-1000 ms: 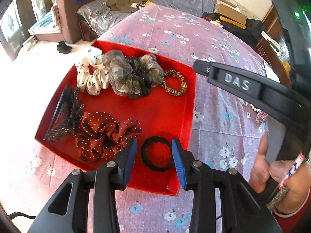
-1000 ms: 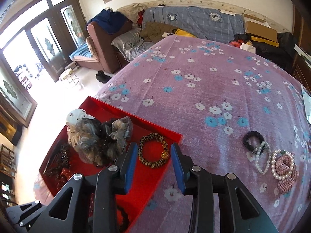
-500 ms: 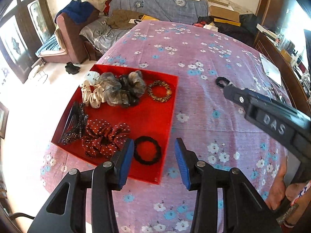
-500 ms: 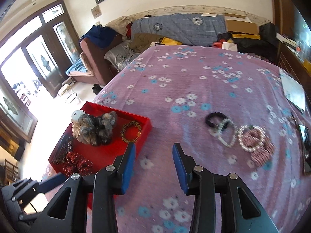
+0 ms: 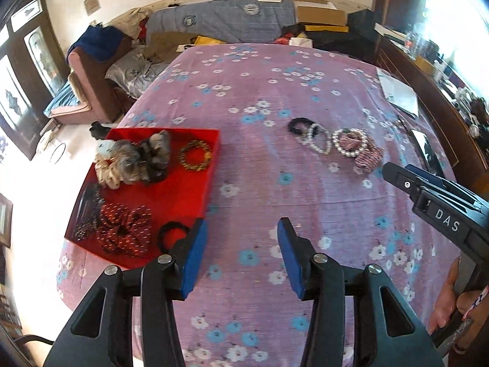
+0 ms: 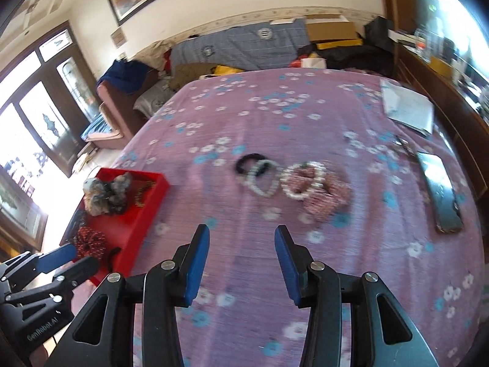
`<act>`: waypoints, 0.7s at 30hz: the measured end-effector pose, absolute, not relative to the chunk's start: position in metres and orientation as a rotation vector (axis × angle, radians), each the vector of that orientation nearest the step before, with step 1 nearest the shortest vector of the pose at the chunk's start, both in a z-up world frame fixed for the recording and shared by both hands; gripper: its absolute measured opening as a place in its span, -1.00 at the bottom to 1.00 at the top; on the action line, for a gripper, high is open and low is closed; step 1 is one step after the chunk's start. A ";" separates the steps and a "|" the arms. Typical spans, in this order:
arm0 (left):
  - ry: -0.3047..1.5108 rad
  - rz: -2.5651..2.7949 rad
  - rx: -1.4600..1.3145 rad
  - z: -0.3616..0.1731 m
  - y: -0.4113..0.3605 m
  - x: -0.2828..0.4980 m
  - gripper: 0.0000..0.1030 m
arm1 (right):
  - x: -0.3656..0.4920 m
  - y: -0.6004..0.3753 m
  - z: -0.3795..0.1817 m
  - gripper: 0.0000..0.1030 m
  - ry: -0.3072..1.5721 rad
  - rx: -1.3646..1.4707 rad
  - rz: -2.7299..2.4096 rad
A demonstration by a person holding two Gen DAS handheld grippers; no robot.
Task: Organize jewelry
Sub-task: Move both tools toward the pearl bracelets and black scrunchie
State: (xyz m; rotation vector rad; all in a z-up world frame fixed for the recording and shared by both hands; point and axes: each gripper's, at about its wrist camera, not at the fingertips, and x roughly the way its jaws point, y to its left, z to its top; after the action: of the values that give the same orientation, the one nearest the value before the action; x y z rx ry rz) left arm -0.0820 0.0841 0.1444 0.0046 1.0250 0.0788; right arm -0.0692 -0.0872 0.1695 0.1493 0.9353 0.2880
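A red tray (image 5: 180, 195) sits at the left of the purple flowered tablecloth and holds several scrunchies, a leopard hair tie (image 5: 195, 155) and a black hair tie (image 5: 171, 235). It also shows in the right wrist view (image 6: 134, 220). On the cloth to the right lie a black hair tie (image 5: 298, 125), a pearl bracelet (image 5: 319, 139), a pearl ring (image 5: 350, 142) on a pink scrunchie (image 5: 368, 157). My left gripper (image 5: 240, 255) is open and empty above the cloth beside the tray. My right gripper (image 6: 241, 260) is open and empty, short of the bracelets (image 6: 262, 177).
A phone (image 6: 440, 195) and papers (image 6: 406, 110) lie at the table's right side, with a wooden cabinet beyond. Sofas piled with clothes and boxes stand behind the table. Glass doors are at the left.
Both grippers have pulled back and up from the tray and swung right. The loose bracelets on the cloth have come into view. Both stay open and empty.
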 end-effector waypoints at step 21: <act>1.127 0.019 -0.121 0.090 0.053 0.055 -0.05 | -0.034 -0.177 0.123 -0.03 1.016 0.206 0.205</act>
State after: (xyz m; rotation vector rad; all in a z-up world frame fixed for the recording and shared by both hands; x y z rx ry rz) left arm 0.0547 0.0535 0.0897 -0.1206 1.1272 0.0187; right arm -0.0343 -0.1767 0.1234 0.2055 1.0155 0.2047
